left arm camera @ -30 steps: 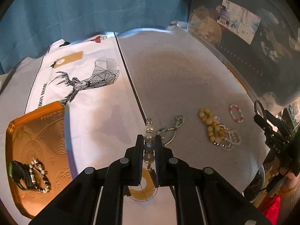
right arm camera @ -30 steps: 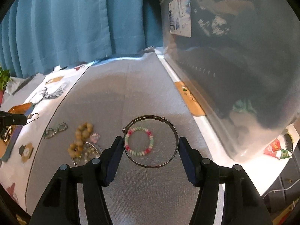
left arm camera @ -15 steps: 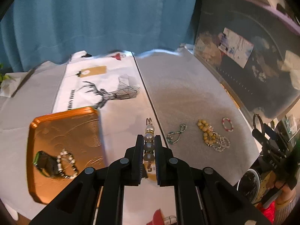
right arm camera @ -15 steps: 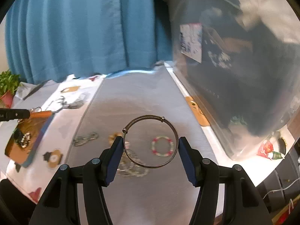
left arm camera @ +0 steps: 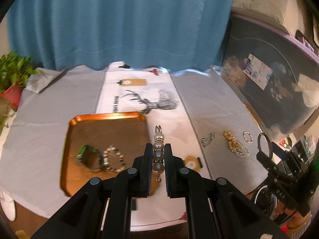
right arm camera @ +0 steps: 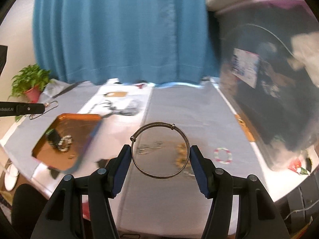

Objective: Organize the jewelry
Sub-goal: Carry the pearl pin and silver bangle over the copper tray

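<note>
Your left gripper (left arm camera: 158,155) fingers clench a pearl bangle (left arm camera: 158,153) beside the orange tray (left arm camera: 107,117). Your right gripper (right arm camera: 160,155) fingers grip a metal bangle (right arm camera: 159,150).

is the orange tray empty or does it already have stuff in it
Not empty. The orange tray already holds a dark watch and a beaded bracelet, lying side by side.

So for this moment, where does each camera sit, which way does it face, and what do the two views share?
Left wrist: rides the left tool, facing the blue curtain across the table; its fingers clamp a pearl bangle; right tool at the right edge.
Right wrist: rides the right tool, also curtain-facing; its fingers hold a metal bangle; left tool at the left edge.
Shared: orange tray, red-and-white bead bracelet.
</note>
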A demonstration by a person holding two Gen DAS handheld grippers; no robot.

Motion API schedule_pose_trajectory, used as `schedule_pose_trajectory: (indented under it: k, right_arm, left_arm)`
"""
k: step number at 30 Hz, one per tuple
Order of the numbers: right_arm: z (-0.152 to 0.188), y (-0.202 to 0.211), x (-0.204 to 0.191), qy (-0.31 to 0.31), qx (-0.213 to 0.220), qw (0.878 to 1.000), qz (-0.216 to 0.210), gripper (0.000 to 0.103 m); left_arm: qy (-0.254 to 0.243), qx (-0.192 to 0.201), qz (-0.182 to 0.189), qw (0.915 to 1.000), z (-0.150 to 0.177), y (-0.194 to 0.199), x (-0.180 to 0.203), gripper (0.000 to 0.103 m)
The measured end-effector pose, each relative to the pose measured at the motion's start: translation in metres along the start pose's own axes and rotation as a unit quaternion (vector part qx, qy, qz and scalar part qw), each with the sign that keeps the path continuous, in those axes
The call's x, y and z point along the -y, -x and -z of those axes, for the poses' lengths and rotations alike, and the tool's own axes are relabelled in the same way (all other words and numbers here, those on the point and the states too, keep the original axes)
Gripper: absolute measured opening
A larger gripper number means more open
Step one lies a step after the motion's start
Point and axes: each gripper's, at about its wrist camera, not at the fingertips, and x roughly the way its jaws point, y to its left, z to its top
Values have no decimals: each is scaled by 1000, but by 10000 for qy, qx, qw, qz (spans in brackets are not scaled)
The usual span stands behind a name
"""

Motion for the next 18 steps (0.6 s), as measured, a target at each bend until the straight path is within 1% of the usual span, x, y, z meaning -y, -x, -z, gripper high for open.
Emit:
schedule_pose_trajectory:
  k: [5, 9, 12, 18]
  right_arm:
    - [-5, -1, -53, 236, -17, 9990, -391, 60]
    - [-10, -5, -95, 496, -7, 9968, -632, 60]
    - [-14, -12, -125, 653, -35, 9945, -815, 60]
    - [-22, -41, -168, 820, -177, 9912, -1022, 60]
  left_arm:
    - [163, 87, -238, 9995, 10, 14, -37, 9]
    - [267, 103, -406, 9988, 16, 16, -66, 9]
    - [375, 79, -493, 9981, 19, 12, -88, 9]
    - [602, -48, -565, 9966, 19, -8, -130, 9]
